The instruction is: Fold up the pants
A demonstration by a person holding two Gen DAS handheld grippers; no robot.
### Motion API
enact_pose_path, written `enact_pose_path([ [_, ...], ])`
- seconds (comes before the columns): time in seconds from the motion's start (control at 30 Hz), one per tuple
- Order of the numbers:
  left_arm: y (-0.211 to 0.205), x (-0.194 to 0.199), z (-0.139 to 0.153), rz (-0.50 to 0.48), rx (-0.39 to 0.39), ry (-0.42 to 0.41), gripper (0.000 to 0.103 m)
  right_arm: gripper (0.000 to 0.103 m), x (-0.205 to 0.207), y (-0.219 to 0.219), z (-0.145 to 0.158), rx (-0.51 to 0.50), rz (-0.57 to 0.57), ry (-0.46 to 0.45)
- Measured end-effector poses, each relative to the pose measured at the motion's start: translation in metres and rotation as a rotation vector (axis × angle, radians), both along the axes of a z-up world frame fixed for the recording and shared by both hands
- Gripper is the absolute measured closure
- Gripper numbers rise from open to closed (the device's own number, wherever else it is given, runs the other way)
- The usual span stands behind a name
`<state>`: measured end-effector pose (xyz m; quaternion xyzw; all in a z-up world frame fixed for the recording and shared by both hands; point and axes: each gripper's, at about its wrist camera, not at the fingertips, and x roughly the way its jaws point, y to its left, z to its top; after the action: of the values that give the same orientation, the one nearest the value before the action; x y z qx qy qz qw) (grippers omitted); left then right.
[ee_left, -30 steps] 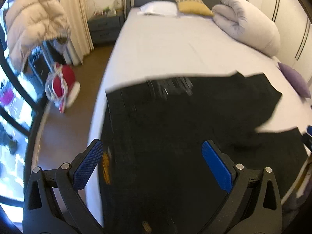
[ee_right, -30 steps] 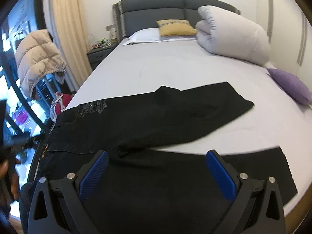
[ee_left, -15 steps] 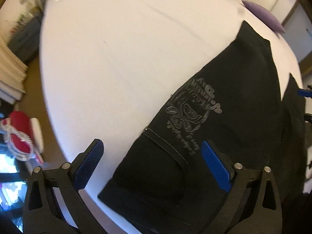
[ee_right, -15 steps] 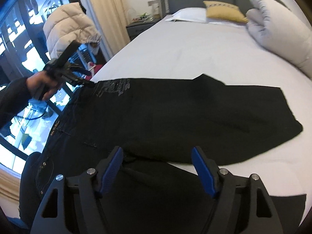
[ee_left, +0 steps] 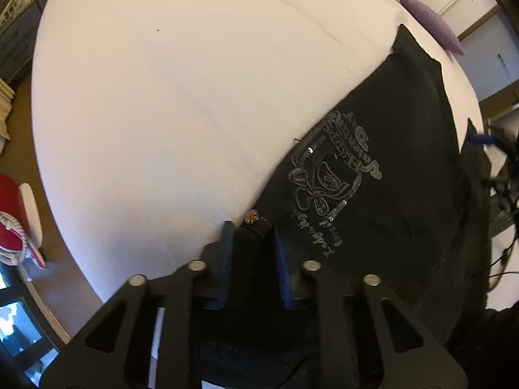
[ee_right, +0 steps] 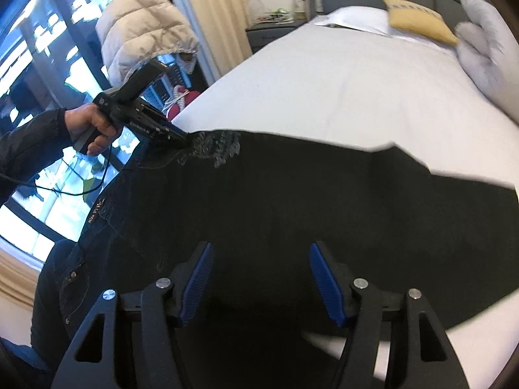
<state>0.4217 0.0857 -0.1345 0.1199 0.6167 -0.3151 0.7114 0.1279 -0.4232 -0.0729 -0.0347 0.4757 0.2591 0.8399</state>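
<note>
Black pants (ee_left: 389,149) lie flat across the white bed (ee_left: 162,97), grey print near the waistband. My left gripper (ee_left: 251,230) points steeply down at the waistband corner by the studded button; its jaws are closing, and black fabric is pinched between the pads. The right wrist view shows that gripper (ee_right: 181,137) in a person's hand (ee_right: 87,126), at the pants' (ee_right: 308,188) far left corner. My right gripper (ee_right: 259,249) hovers over the middle of the pants. Its jaws are closing but still wide apart, and its pads touch no cloth.
A purple cushion (ee_left: 431,29) lies at the bed's far side. A yellow pillow (ee_right: 418,19) and a rolled duvet (ee_right: 486,42) sit near the headboard. A puffy jacket (ee_right: 146,35) hangs by the window, and a red bag (ee_left: 13,214) lies on the floor.
My left gripper swung down to the waistband corner and its jaws came together on the fabric. My right gripper dropped closer to the pants and its jaws narrowed.
</note>
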Motion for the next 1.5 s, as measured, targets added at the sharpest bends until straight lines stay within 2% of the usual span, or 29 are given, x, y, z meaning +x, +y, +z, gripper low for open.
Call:
enact_pose_path([
  [0.1, -0.005, -0.024, 0.011, 0.009, 0.003, -0.077, 0.097, 0.038, 0.027, 0.015, 0.007, -0.023, 0.064, -0.011],
  [0.2, -0.003, -0.049, 0.032, 0.013, -0.009, -0.182, 0.098, 0.041, 0.053, 0.032, 0.018, -0.075, 0.146, -0.046],
  [0.27, -0.004, -0.068, 0.045, 0.011, -0.013, -0.252, 0.098, 0.046, 0.071, 0.045, 0.024, -0.116, 0.202, -0.059],
  [0.33, -0.005, -0.086, 0.056, -0.003, -0.006, -0.307, 0.098, 0.056, 0.085, 0.060, 0.025, -0.163, 0.261, -0.062],
  [0.5, 0.000, -0.124, 0.079, -0.043, 0.018, -0.431, 0.098, 0.058, 0.110, 0.093, 0.020, -0.257, 0.394, -0.047],
  [0.53, -0.010, -0.134, 0.078, -0.044, 0.018, -0.442, 0.098, 0.058, 0.113, 0.097, 0.018, -0.274, 0.421, -0.041],
  [0.8, -0.003, -0.153, 0.084, -0.060, 0.017, -0.481, 0.098, 0.058, 0.133, 0.127, 0.000, -0.383, 0.560, -0.001],
  [0.9, -0.001, -0.155, 0.085, -0.061, 0.021, -0.486, 0.098, 0.070, 0.144, 0.132, -0.007, -0.403, 0.577, 0.041],
  [1.0, -0.003, -0.160, 0.087, -0.065, 0.024, -0.496, 0.099, 0.092, 0.147, 0.131, -0.009, -0.397, 0.588, 0.077],
  [1.03, -0.002, -0.158, 0.086, -0.064, 0.025, -0.498, 0.099, 0.094, 0.147, 0.130, -0.008, -0.398, 0.590, 0.078],
  [1.13, -0.003, -0.157, 0.087, -0.051, 0.020, -0.497, 0.099, 0.095, 0.138, 0.122, -0.001, -0.370, 0.572, 0.081],
  [1.27, -0.002, -0.160, 0.089, -0.037, 0.011, -0.495, 0.100, 0.096, 0.124, 0.110, 0.011, -0.295, 0.479, 0.074],
  [1.37, -0.002, -0.167, 0.091, -0.036, 0.009, -0.490, 0.100, 0.096, 0.099, 0.108, 0.015, -0.259, 0.435, 0.052],
  [1.5, -0.003, -0.183, 0.093, -0.020, -0.012, -0.462, 0.100, 0.096, 0.065, 0.111, 0.020, -0.147, 0.385, 0.050],
])
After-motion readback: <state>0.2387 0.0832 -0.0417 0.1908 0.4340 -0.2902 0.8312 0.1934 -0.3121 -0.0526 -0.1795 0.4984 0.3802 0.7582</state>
